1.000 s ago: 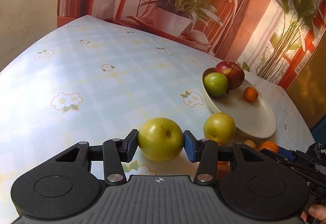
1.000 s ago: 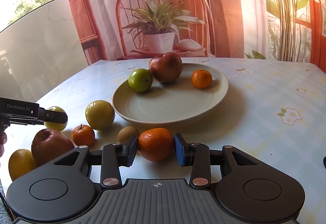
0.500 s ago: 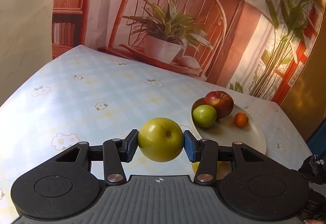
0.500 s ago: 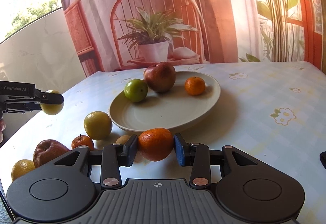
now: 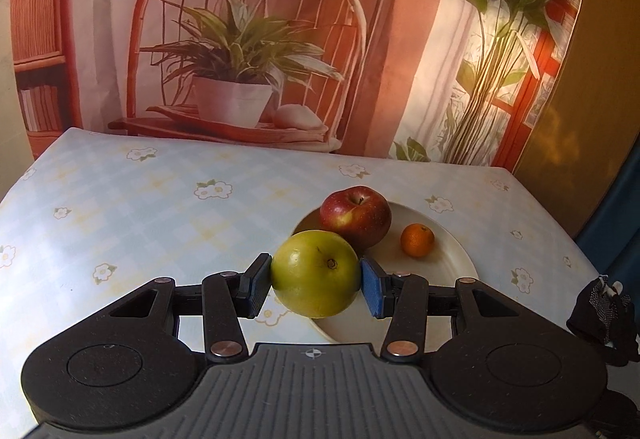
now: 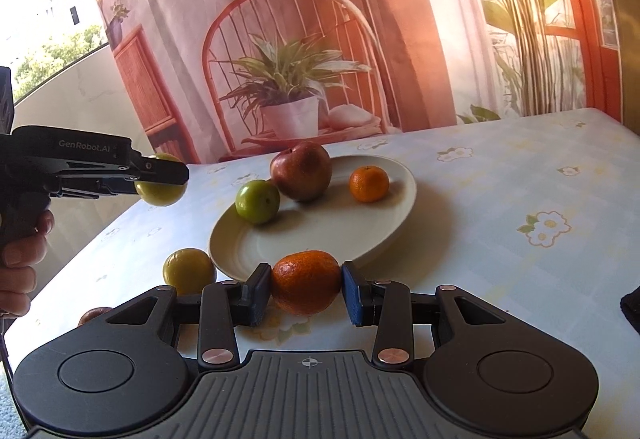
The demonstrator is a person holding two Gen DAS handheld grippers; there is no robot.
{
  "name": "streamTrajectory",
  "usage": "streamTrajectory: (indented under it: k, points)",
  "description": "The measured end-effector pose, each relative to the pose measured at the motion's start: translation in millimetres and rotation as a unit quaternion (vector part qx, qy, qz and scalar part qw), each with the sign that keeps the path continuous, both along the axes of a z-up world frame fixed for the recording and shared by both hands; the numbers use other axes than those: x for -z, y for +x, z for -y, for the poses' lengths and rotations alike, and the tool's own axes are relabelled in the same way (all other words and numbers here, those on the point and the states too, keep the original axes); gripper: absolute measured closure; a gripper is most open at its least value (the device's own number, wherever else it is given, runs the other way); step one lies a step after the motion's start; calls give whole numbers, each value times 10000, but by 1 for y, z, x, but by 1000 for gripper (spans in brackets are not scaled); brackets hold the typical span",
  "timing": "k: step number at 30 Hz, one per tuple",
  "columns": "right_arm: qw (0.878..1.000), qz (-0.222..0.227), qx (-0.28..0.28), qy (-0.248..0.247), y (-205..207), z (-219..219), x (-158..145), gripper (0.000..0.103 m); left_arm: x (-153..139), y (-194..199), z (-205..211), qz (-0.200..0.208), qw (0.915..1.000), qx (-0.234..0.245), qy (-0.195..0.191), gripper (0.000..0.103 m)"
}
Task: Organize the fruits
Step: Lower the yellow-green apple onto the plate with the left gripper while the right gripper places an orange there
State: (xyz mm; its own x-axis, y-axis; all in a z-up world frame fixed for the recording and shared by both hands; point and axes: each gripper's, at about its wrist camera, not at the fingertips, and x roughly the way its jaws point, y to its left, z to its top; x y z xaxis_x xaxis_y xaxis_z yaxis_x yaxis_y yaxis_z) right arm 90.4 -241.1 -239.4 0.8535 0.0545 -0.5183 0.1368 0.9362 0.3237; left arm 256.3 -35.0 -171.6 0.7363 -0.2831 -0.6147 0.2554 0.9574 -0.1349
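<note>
My left gripper [image 5: 316, 281] is shut on a yellow-green apple [image 5: 315, 274], held in the air just short of the cream plate [image 5: 456, 259]. The right wrist view shows that same left gripper [image 6: 160, 173] and its apple [image 6: 160, 191] raised left of the plate [image 6: 320, 239]. On the plate lie a red apple [image 6: 301, 171], a small green apple [image 6: 257, 201] and a small mandarin [image 6: 369, 183]. My right gripper [image 6: 306, 289] is shut on a larger orange [image 6: 306, 281] at the plate's near rim.
A yellow fruit [image 6: 189, 271] lies on the flowered tablecloth [image 6: 520, 259] left of the plate, with a reddish fruit [image 6: 94, 315] peeking out nearer me. A person's hand [image 6: 18, 259] grips the left tool. A printed backdrop [image 6: 320, 39] hangs behind the table.
The left gripper has lifted its apple off the table and swung toward the plate. The right gripper has tilted a little while holding the orange in place.
</note>
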Motion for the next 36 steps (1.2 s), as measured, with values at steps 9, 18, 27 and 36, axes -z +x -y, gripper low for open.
streamTrajectory:
  k: [9,18,27,36]
  points:
    - [9989,75,-152,-434,30,32,-28,68,29,29,26,-386,9983,357,232,53]
    - [9935,-552,-457,-884,99,42,-16,68,44,48,37,-606,9954,544,498,53]
    - [9869,-1063,-384,-1155,125,35,5,68,49,56,39,-894,9924,578,614,53]
    - [9885,-966,-338,-1112,144,47,12,68,51,57,44,-883,9909,654,772,53]
